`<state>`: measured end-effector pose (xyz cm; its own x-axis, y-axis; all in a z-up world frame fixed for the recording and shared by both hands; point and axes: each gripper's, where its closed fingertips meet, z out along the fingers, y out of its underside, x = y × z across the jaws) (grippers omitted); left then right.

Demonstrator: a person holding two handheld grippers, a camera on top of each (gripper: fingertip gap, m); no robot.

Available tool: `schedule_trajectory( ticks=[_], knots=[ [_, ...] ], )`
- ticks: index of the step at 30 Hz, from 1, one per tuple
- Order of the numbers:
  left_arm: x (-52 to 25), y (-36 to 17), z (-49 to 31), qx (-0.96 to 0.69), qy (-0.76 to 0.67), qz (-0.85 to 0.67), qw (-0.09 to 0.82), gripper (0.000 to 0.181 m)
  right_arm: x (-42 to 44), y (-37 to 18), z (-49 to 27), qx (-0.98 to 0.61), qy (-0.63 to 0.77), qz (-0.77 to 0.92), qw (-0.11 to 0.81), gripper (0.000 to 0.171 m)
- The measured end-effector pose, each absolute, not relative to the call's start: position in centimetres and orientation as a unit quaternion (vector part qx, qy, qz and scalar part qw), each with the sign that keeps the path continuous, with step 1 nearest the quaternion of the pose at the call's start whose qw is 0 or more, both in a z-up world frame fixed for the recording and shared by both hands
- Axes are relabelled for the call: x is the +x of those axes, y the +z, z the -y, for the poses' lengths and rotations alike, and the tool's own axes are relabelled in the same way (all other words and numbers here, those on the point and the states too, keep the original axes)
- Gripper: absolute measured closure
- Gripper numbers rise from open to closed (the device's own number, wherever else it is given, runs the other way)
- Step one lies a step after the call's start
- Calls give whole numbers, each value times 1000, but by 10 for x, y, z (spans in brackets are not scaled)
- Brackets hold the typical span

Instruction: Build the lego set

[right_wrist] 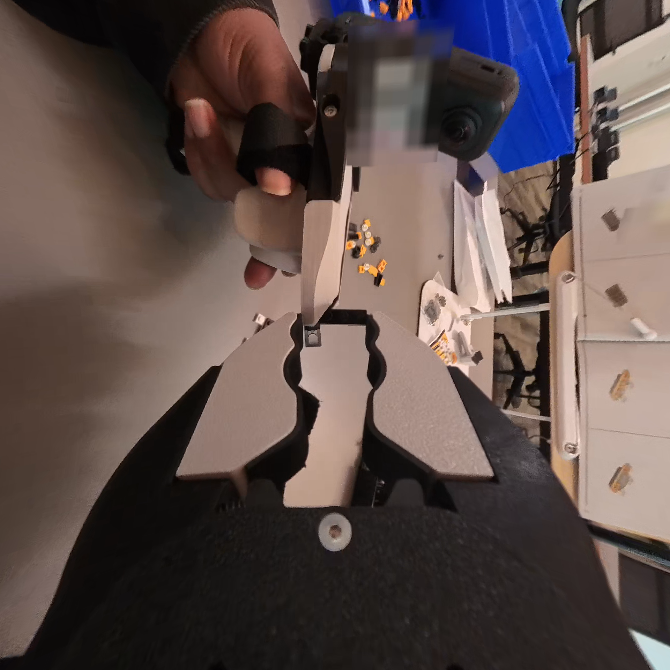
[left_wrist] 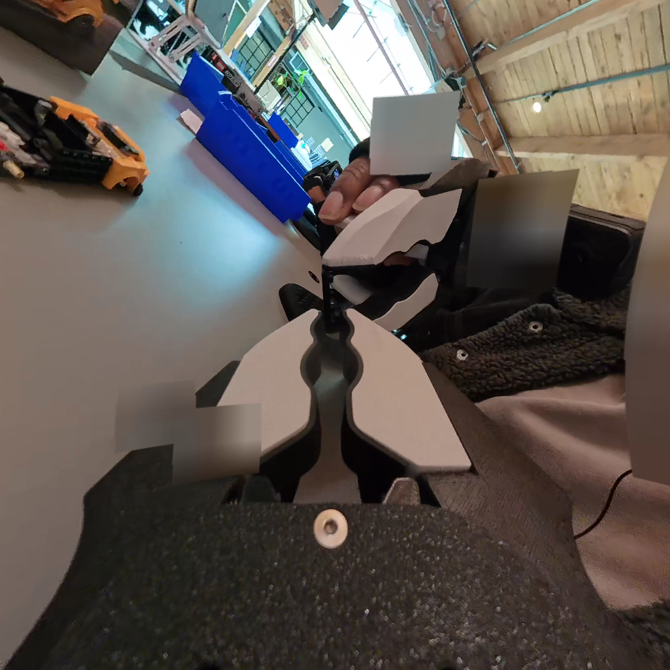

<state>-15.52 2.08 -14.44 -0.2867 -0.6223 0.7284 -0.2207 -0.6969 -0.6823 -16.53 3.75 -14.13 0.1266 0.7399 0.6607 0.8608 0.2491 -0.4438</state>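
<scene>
My right gripper (right_wrist: 335, 321) is shut on a long thin black Lego beam (right_wrist: 348, 314) that spans the gap between its two fingertips, held in the air above the grey table (right_wrist: 398, 217). My left gripper (left_wrist: 331, 321) comes in from the other side, and its tips are shut on a small black bracket piece (right_wrist: 312, 337) at one end of that beam. In the left wrist view the beam (left_wrist: 327, 293) runs from my left tips up between the right gripper's (left_wrist: 328, 275) white fingers (left_wrist: 384, 224). A hand (right_wrist: 232, 119) holds the left gripper (right_wrist: 311, 315).
A partly built orange and black Lego car (left_wrist: 76, 145) stands on the table at the far left. Blue bins (left_wrist: 246, 156) stand behind it. Loose orange and black pieces (right_wrist: 366, 250), an open plastic bag of parts (right_wrist: 446, 326) and white booklets (right_wrist: 478, 246) lie beyond the grippers. A drawer cabinet (right_wrist: 616, 326) stands beside the table. The drawer cabinet (right_wrist: 616, 326) lies around 30 cm away from my right fingertips.
</scene>
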Motion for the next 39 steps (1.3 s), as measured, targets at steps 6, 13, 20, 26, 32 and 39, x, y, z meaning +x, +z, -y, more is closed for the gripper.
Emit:
schedule_trajectory(
  ticks=[6, 13, 20, 26, 32, 39],
  knots=[
    [-160, -128, -14, -536, -678, -439, 247, 174, -166, -122, -27, -580, -48, 646, 494, 136],
    [-164, -116, -1, -471, -604, -522, 374, 174, -154, -116, -7, -637, 180, 558, 500, 147],
    [-161, -119, 6, -449, -555, -559, 422, 174, -162, -117, 3, -637, 312, 513, 483, 161],
    [-162, -118, 6, -442, -540, -566, 440, 174, -166, -118, 4, -634, 321, 510, 485, 166],
    [-161, -114, 3, -446, -524, -558, 463, 174, -166, -116, 0, -641, 297, 476, 524, 165],
    [-158, -114, -1, -465, -520, -537, 474, 174, -162, -116, -4, -654, 273, 422, 566, 166]
  ],
)
